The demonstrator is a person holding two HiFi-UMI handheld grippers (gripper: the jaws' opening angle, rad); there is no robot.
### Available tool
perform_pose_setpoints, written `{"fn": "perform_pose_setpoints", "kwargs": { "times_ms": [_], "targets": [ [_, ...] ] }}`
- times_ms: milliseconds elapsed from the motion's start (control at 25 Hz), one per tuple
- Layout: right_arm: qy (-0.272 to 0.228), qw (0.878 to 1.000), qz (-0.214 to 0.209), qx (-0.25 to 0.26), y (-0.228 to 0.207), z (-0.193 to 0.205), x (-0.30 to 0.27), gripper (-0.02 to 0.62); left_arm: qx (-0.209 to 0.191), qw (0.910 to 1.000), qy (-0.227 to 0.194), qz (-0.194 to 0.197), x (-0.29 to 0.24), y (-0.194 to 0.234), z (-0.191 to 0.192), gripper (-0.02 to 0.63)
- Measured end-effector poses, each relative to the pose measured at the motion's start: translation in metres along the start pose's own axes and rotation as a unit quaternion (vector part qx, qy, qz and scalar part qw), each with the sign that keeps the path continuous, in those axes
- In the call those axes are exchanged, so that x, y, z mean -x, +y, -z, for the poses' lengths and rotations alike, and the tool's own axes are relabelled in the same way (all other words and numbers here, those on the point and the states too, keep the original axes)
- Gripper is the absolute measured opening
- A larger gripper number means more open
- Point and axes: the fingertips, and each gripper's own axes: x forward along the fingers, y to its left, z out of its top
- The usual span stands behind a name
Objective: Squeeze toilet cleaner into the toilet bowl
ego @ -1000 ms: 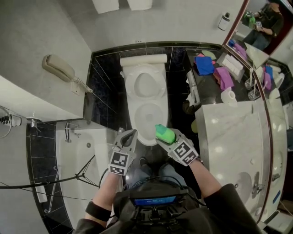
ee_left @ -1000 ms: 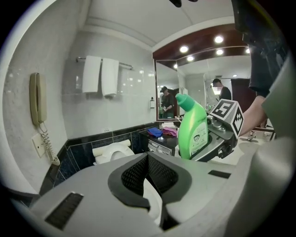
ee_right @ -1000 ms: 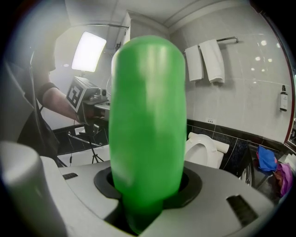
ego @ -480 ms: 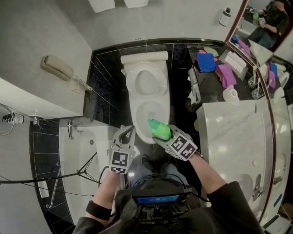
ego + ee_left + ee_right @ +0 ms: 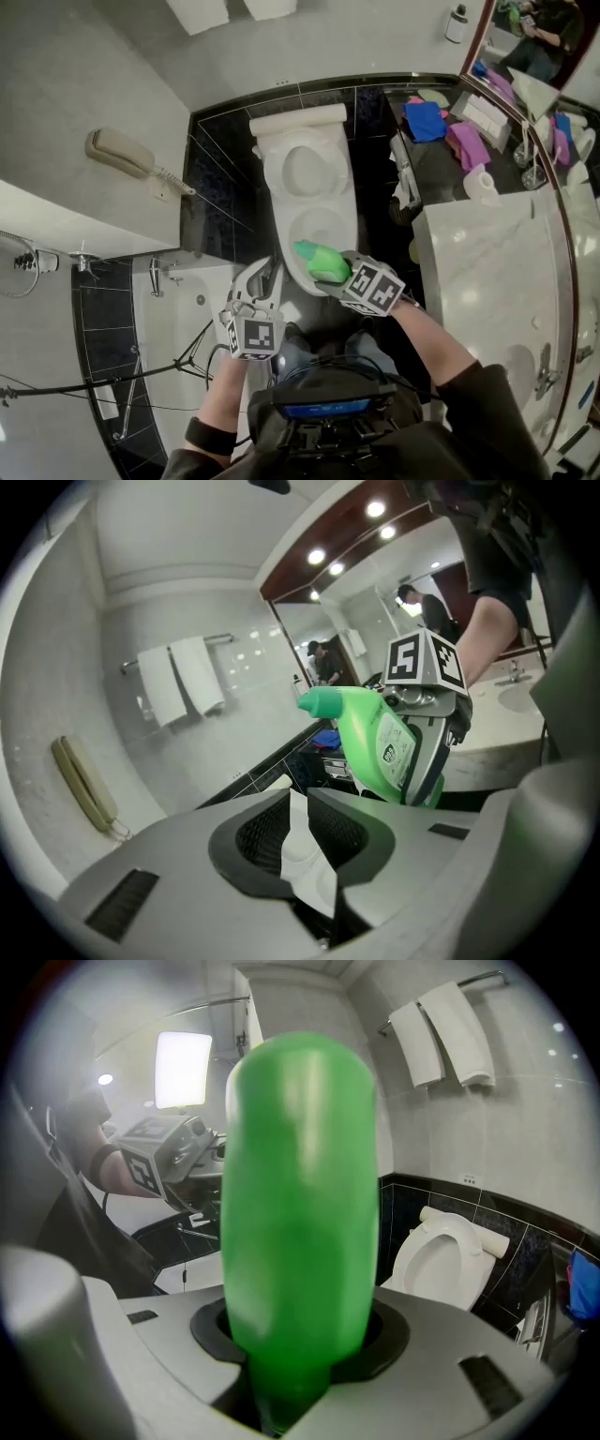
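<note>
Closest to me, the left gripper (image 5: 266,273) hangs just short of the toilet's front edge. Its jaws have just been opening and now stand slightly apart, a narrow slit with nothing between them. Just to its right, the right gripper (image 5: 337,273) is clenched on the lower body of the green bottle (image 5: 315,260); in the right gripper view the bottle fills the space between the jaws. The bottle lies nearly level over the front rim of the toilet (image 5: 345,202), with its capped neck pointing across toward the left gripper, close to it but apart. The seat is down and the lid (image 5: 305,169) stands open against the black tiled wall.

To the left of the toilet is a white bathtub (image 5: 178,319), and above it a handset phone (image 5: 122,153) hangs on the wall. On the right runs a marble counter (image 5: 487,272); past it sit a paper roll (image 5: 481,183), a purple cloth (image 5: 466,145) and a blue cloth (image 5: 424,122). Farthest off, white towels (image 5: 197,11) hang on the wall.
</note>
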Motion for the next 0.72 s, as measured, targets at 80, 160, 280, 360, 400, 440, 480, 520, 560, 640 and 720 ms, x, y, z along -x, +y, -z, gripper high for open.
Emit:
{"fn": "perform_pose_setpoints", "kwargs": {
  "times_ms": [80,160,280,360,400,440,480,520,560,640,720],
  "targets": [
    [0.005,1.000,0.005,-0.006,0.002,-0.003,-0.007,0.189,-0.027,0.9996,-0.007,0.002,0.001,0.006,-0.009,0.097],
    [0.014,1.000,0.003,-0.017,0.008,-0.009,-0.013,0.189,-0.083,0.9965,-0.014,0.000,0.002,0.013,-0.015,0.131],
    [0.031,0.999,-0.007,-0.030,0.020,-0.017,-0.024,0.189,-0.211,0.9772,-0.019,-0.006,0.006,0.020,-0.014,0.181],
    [0.038,0.998,-0.014,-0.038,0.025,-0.019,-0.034,0.188,-0.282,0.9591,-0.021,-0.008,0.010,0.025,-0.015,0.181],
    [0.040,0.998,-0.016,-0.039,0.026,-0.020,-0.038,0.189,-0.306,0.9517,-0.023,-0.010,0.011,0.028,-0.017,0.181],
    [0.043,0.998,-0.018,-0.039,0.027,-0.020,-0.041,0.189,-0.325,0.9453,-0.024,-0.012,0.012,0.032,-0.019,0.181],
    [0.046,0.998,-0.020,-0.038,0.028,-0.021,-0.044,0.189,-0.342,0.9390,-0.025,-0.015,0.012,0.034,-0.021,0.187],
    [0.048,0.998,-0.023,-0.039,0.029,-0.023,-0.046,0.189,-0.360,0.9325,-0.026,-0.019,0.012,0.037,-0.022,0.195],
    [0.049,0.998,-0.027,-0.042,0.031,-0.025,-0.046,0.189,-0.376,0.9260,-0.026,-0.023,0.012,0.038,-0.023,0.202],
    [0.051,0.997,-0.032,-0.044,0.033,-0.031,-0.047,0.188,-0.404,0.9139,-0.028,-0.028,0.011,0.040,-0.026,0.206],
    [0.056,0.997,-0.032,-0.041,0.031,-0.035,-0.046,0.189,-0.429,0.9021,-0.033,-0.034,0.010,0.040,-0.031,0.216]
  ]
}}
